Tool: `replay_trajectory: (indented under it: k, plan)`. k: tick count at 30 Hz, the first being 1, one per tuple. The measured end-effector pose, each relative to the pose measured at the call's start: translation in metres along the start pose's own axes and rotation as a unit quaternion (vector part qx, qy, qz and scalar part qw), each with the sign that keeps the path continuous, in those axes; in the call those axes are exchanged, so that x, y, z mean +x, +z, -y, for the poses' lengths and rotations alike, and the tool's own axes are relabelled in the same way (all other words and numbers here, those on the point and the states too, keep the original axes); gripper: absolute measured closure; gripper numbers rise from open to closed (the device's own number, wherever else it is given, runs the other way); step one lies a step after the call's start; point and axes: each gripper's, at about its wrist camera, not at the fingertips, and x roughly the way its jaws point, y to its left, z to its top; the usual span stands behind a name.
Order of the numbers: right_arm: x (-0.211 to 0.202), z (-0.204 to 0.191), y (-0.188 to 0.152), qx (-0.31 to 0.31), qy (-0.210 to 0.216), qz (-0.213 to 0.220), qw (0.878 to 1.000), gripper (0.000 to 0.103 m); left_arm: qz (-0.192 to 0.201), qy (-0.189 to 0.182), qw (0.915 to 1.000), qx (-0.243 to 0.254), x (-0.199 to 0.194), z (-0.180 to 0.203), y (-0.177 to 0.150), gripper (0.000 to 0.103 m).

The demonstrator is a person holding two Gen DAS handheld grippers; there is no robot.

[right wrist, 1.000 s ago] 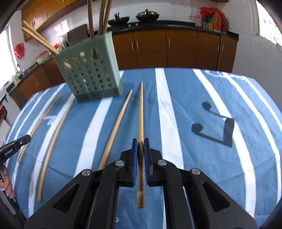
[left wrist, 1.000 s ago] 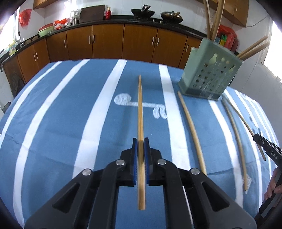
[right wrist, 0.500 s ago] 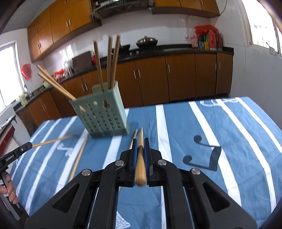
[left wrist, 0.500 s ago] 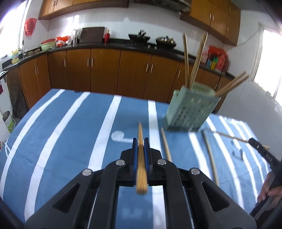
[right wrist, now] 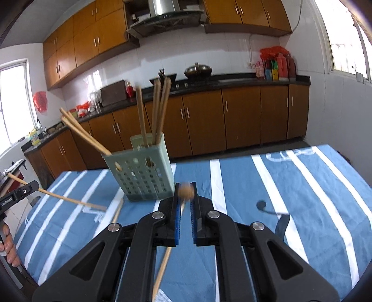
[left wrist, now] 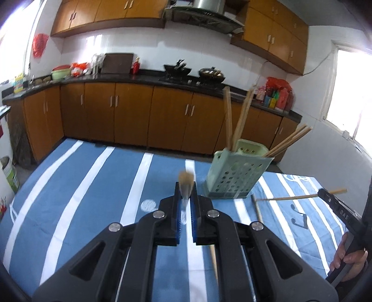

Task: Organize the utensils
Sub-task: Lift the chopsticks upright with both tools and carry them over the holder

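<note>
Chopsticks are clamped one in each tool, my left gripper [left wrist: 186, 209] and right gripper [right wrist: 185, 204] both closed on a stick above the striped table [left wrist: 81, 197], so I should tip each upright over the green holder [right wrist: 139, 176] before releasing.

Behind: wooden cabinets [left wrist: 130, 116], black counter [left wrist: 144, 77] carrying wok [left wrist: 177, 68], lidded pot [right wrist: 198, 69], red bottle [left wrist: 136, 66]; range hood [right wrist: 164, 17] overhead.

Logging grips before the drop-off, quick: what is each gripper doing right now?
Left gripper: shut on a chopstick.
Right gripper: shut on another chopstick.
</note>
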Motion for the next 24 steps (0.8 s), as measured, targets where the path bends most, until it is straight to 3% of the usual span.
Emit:
replay_trajectory:
  k: [8, 16, 24]
  plan:
    - [-0.024, -0.016, 0.042, -0.010, 0.032, 0.050, 0.998, 0.095, 0.050, -0.030, 0.9979, 0.030, -0.026, 0.028, 0.036, 0.095]
    - [-0.054, -0.041, 0.087, -0.019, 0.085, 0.130, 0.988, 0.095, 0.104, -0.068, 0.9911, 0.048, -0.046, 0.065, 0.072, 0.095]
    - [-0.039, -0.053, 0.128, -0.001, 0.085, 0.203, 0.975, 0.096, 0.153, -0.071, 0.9849, 0.040, -0.037, 0.093, 0.114, 0.095]
